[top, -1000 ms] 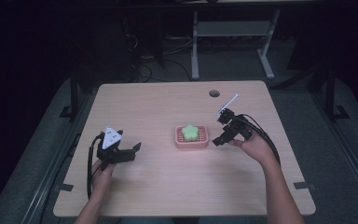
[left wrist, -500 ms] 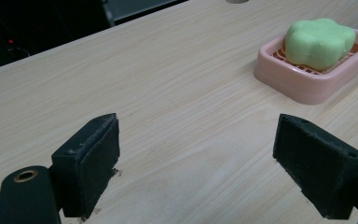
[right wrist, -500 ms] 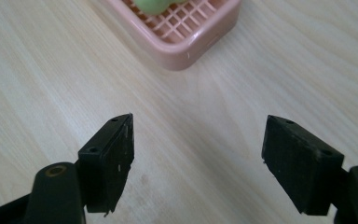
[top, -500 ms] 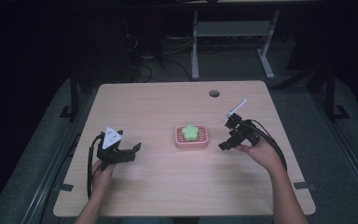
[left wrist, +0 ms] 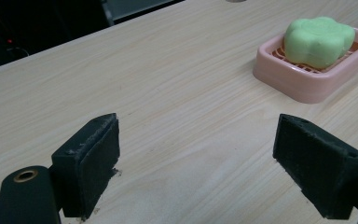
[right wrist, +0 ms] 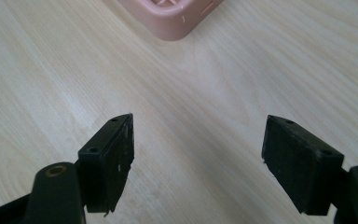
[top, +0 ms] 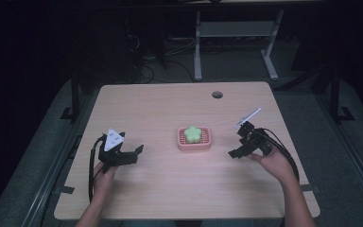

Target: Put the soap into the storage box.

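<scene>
While both grippers sit low over the bare wood with nothing between their jaws, the work looks to be at a pause either side of the soap dish (top: 194,139), which lies a little right of centre in the high view. The green flower-shaped soap (top: 192,133) rests inside the dish, on its ribbed floor.

The left gripper (top: 134,153), at lower left of that frame, has its jaws wide apart and aimed toward the dish; in the left gripper view the dish (left wrist: 307,81) sits at upper right with the soap (left wrist: 318,41) plainly on it, well ahead of the pads. The right gripper (top: 236,150), right of centre, is likewise spread open and holds nothing; its own view catches just a corner of the dish (right wrist: 170,18) at the top edge.

If the soap is to be lifted, the next move would call for one gripper to travel in, rise over the dish's rim, and close across the soap's lobes.

Room is generous: the surface (top: 160,109) is bare around the dish on all sides, its edges well away from it. A cable hole (top: 217,94) lies toward the upper right, clear of any likely path.
</scene>
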Motion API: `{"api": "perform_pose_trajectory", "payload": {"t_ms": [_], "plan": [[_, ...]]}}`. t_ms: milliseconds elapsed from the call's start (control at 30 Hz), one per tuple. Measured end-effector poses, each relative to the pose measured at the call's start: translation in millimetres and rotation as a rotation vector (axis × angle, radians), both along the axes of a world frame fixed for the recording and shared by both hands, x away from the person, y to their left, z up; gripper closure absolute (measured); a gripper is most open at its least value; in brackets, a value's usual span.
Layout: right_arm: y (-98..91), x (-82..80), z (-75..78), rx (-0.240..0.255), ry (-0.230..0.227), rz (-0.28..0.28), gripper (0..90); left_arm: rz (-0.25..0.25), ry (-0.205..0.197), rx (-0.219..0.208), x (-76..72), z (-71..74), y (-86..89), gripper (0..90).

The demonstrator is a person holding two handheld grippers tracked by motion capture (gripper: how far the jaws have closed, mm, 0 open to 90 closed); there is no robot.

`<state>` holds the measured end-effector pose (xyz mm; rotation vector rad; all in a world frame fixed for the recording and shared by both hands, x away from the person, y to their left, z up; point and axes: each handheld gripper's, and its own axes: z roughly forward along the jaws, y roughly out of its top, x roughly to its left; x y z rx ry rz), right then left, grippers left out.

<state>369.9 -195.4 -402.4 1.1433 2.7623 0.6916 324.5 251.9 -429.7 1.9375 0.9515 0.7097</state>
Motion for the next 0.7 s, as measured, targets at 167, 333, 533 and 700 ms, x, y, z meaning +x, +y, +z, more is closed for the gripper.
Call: {"api": "perform_pose_trajectory", "payload": {"t_ms": [167,333,533,700], "plan": [[-6.6,-5.2,-2.8,0.009,-0.004,-0.007,24.7,0.001,-0.005,-0.008,0.2,-0.5,-0.3,14.3],[-11.3,-9.5,-3.5,0.015,-0.008,-0.016,24.7,0.000,-0.005,-0.005,0.0,-0.6,-0.6,14.3],[-20.0,-18.8,-8.4,0.030,-0.014,-0.031,24.7,-0.002,-0.002,0.001,0.2,-1.0,-0.5,14.3],[-26.5,-26.1,-12.2,0.040,-0.016,-0.044,24.7,0.000,-0.003,-0.004,0.3,-1.4,-0.7,14.3]]}}
